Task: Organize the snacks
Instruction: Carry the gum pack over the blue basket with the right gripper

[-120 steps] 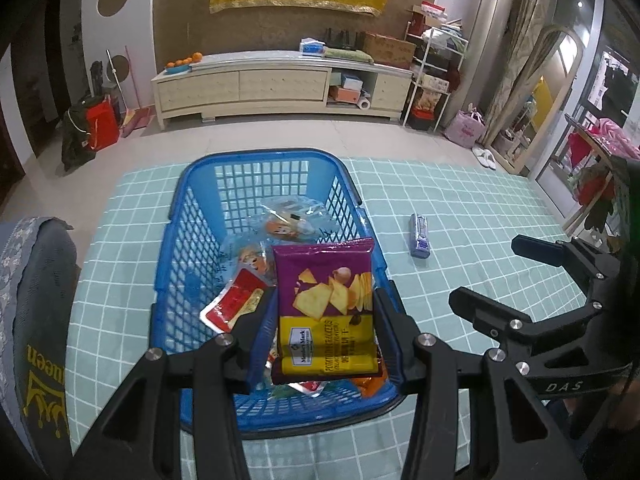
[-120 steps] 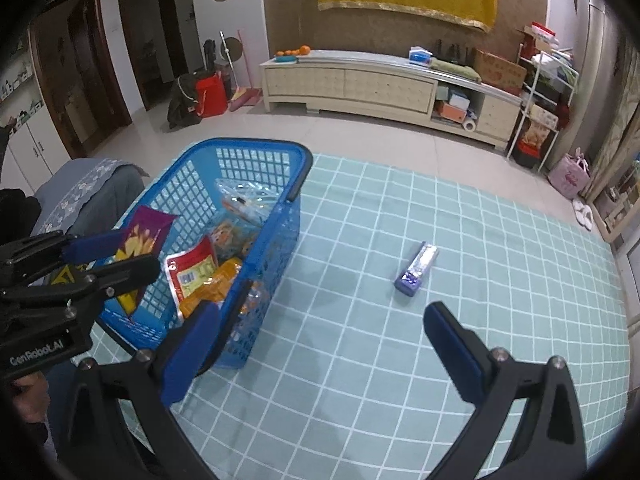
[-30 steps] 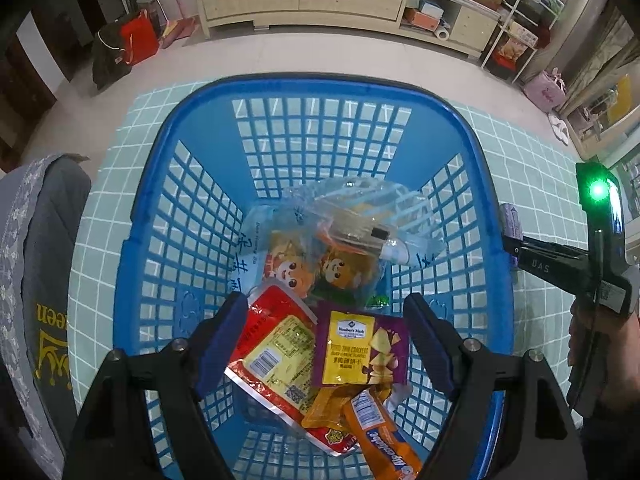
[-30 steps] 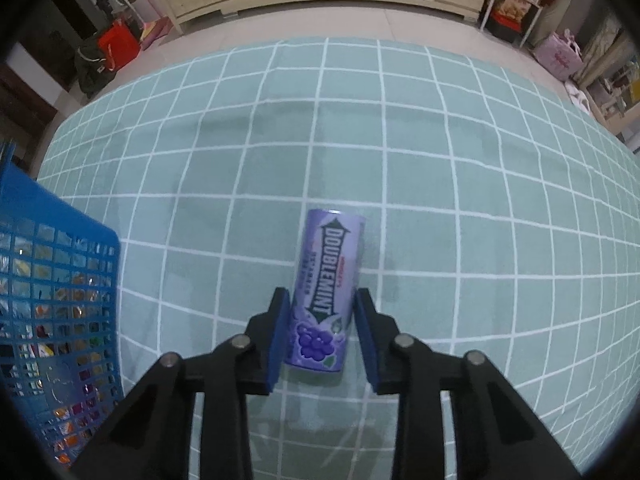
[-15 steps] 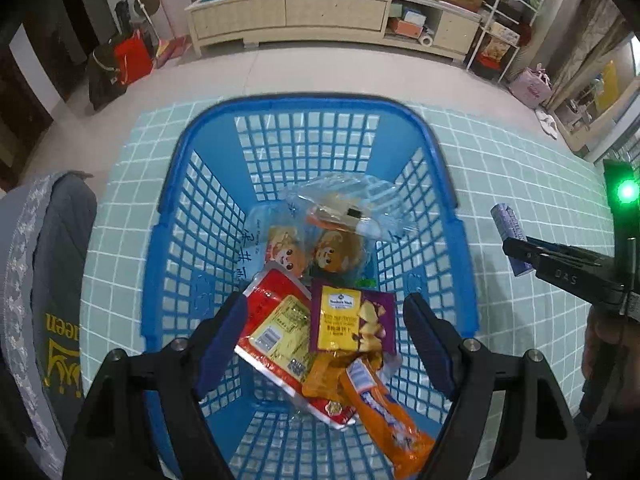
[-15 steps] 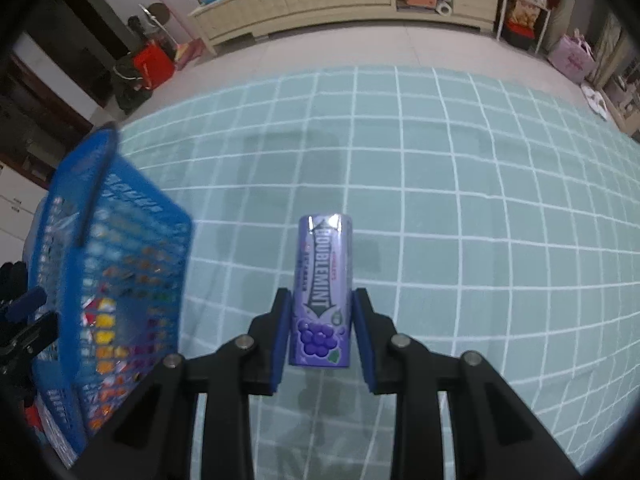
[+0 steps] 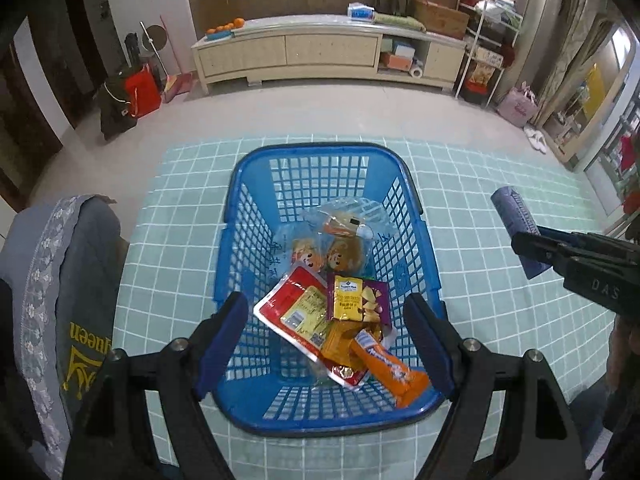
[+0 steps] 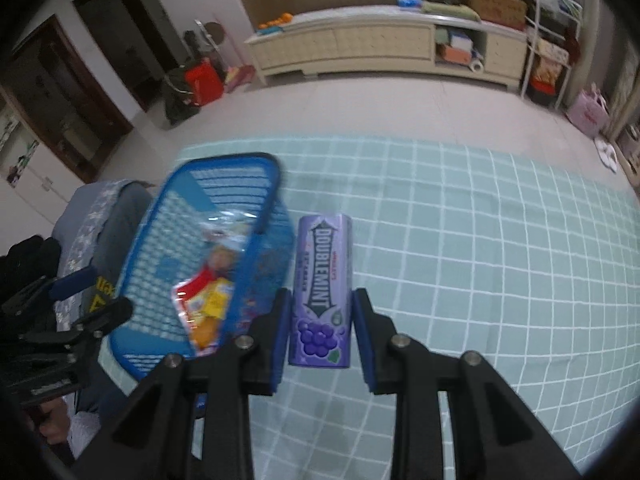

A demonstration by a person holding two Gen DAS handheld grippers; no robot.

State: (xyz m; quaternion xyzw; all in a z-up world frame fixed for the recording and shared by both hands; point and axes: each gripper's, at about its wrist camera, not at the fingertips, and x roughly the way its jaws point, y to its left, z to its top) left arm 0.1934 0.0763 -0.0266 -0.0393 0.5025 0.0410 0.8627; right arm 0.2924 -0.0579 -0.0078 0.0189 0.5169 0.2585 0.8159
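**Gum canister carried toward the snack basket**

The right tongs (image 8: 320,330) are clamped on a purple Doublemint canister (image 8: 322,292), lifted above the checked worktop (image 8: 480,264). The blue basket (image 7: 432,276) sits just left of them, though blur hides its near rim. The left tongs (image 7: 326,338) hang apart and empty over the basket's packets (image 7: 356,300). The canister should clear the rim before release.
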